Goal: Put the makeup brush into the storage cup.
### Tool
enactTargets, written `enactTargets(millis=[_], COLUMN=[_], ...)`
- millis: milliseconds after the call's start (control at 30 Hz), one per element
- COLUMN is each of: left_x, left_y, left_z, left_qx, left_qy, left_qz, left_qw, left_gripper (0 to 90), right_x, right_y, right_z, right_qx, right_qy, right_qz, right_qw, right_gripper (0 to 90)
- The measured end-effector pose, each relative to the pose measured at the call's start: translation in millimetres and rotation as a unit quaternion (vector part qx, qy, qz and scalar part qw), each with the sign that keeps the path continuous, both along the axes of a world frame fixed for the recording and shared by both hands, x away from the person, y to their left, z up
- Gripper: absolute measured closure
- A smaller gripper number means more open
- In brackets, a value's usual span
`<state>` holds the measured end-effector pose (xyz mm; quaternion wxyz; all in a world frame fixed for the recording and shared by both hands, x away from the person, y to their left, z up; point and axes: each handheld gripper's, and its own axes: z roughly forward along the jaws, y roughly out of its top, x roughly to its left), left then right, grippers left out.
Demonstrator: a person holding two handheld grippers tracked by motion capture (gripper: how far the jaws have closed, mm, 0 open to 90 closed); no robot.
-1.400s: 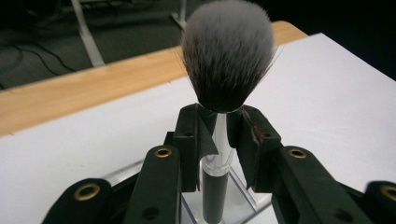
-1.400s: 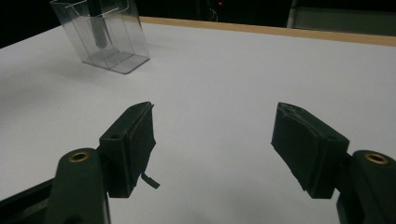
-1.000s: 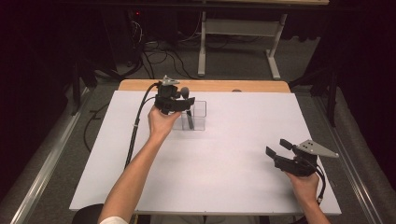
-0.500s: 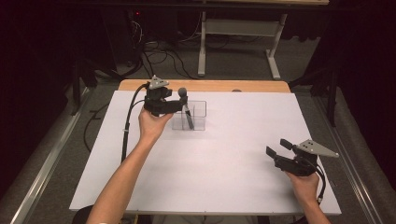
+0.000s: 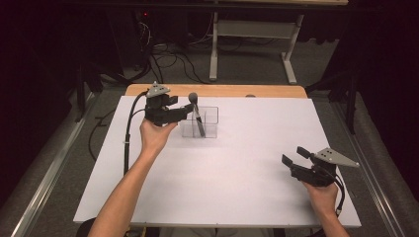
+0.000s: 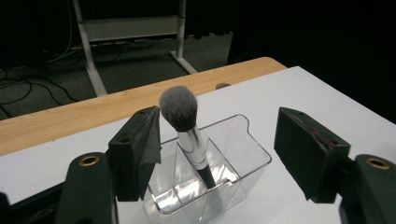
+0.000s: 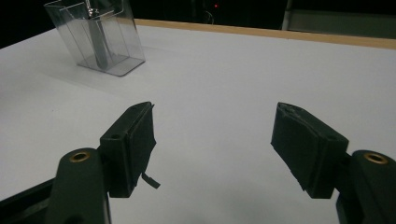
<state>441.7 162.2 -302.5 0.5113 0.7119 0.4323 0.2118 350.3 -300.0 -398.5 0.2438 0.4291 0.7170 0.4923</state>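
Observation:
A makeup brush [image 5: 196, 114] with a grey head and black handle stands tilted in a clear plastic organizer [image 5: 210, 123] at the back left of the white table [image 5: 247, 168]. My left gripper [image 5: 187, 109] hovers just left of it. Its jaws have just been opening and stand open. In the left gripper view the brush [image 6: 180, 109] leans close to the left pad without being pressed, and the organizer [image 6: 247, 158] sits beyond the left gripper [image 6: 219, 149]. My right gripper [image 5: 295, 157] rests open and empty near the front right; the right gripper [image 7: 212, 140] faces the organizer [image 7: 116, 42].
A wooden strip [image 5: 222, 91] runs along the table's far edge. Behind it stand a metal table frame [image 5: 213, 44] and loose cables [image 5: 168, 54] on the floor. The table's edges drop off to grey floor on both sides.
My left gripper has drawn back to the left from over the organizer and its jaws have widened, leaving the brush standing in the box. The right hand has kept still.

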Motion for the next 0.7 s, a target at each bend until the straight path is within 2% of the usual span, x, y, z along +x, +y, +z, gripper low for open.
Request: enactTargets(millis=[400,700], left_x=[-12.4,-18.3], left_y=[4.5,13.2], left_z=[6.3,7.0], left_qx=[0.005,0.001], left_qy=[-0.007,-0.01], left_qz=[-0.01,-0.004], left_qw=[0.9999,0.9999], left_gripper=[29.7,28.6], right_x=[-0.3,-0.3], right_y=[0.7,-0.4], right_z=[0.1,0.1], right_qx=[0.001,0.002], right_qy=[0.0,0.001], right_qz=[0.002,0.001], right_qw=[1.0,1.0], right_gripper=[31.7,31.7])
